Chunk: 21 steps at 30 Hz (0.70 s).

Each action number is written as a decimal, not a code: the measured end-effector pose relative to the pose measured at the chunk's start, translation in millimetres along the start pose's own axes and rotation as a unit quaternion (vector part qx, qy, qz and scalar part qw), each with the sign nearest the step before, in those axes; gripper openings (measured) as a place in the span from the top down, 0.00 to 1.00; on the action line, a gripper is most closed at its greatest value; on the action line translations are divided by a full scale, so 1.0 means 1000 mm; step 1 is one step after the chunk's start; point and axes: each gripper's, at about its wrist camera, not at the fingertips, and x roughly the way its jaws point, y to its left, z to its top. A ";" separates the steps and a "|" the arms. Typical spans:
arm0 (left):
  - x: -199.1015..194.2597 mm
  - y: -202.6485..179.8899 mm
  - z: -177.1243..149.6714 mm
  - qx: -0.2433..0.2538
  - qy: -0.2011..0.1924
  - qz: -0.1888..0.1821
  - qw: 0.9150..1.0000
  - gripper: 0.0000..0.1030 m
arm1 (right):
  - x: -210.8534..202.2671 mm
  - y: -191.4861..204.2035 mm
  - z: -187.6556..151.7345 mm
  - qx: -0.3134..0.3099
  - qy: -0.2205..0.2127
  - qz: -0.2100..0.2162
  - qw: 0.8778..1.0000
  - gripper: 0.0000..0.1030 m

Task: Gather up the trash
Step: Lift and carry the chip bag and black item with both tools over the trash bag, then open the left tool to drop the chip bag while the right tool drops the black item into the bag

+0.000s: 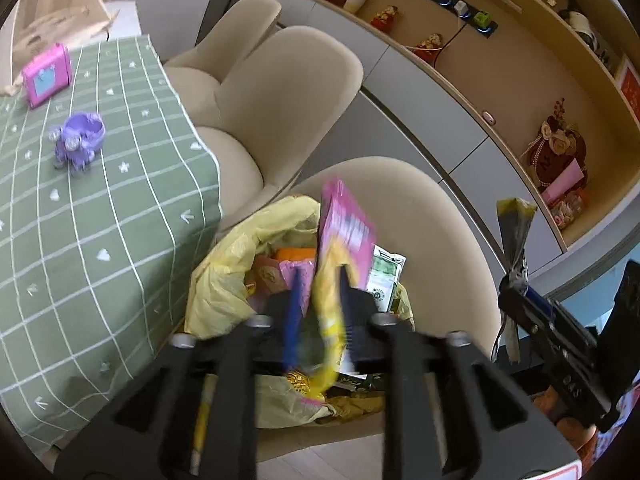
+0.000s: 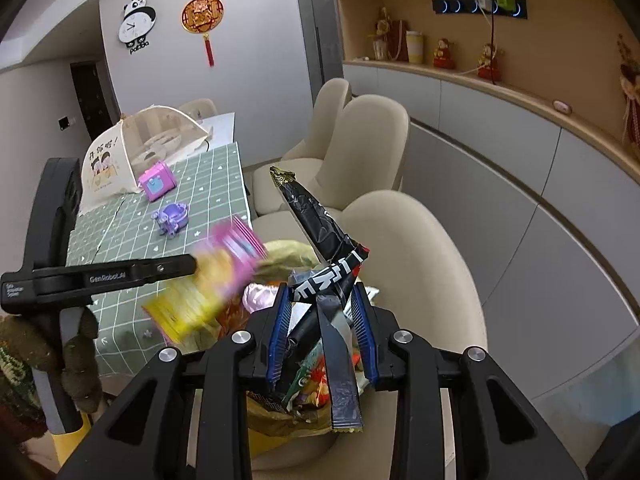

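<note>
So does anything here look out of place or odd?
Mostly the yellow trash bag: it sits open on a beige chair's seat, not the floor. The pink-and-yellow wrapper above it is blurred between the left gripper fingers.

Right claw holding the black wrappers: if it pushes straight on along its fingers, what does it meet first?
Most likely the open yellow plastic bag of trash on the beige chair, straight ahead past the black crumpled wrappers clamped in the right claw. Depth is uncertain.
</note>
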 end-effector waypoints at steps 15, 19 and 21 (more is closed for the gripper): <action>-0.100 0.045 -0.059 -0.036 -0.071 0.111 0.991 0.52 | 0.113 0.060 -0.015 -0.035 0.086 0.095 0.991 0.71; -0.122 0.064 -0.078 -0.056 -0.088 0.140 0.985 0.48 | 0.152 0.072 -0.023 -0.066 0.135 0.075 0.986 0.71; -0.134 0.077 -0.089 -0.072 -0.095 0.152 0.981 0.46 | 0.164 0.077 -0.028 -0.077 0.152 0.067 0.983 0.71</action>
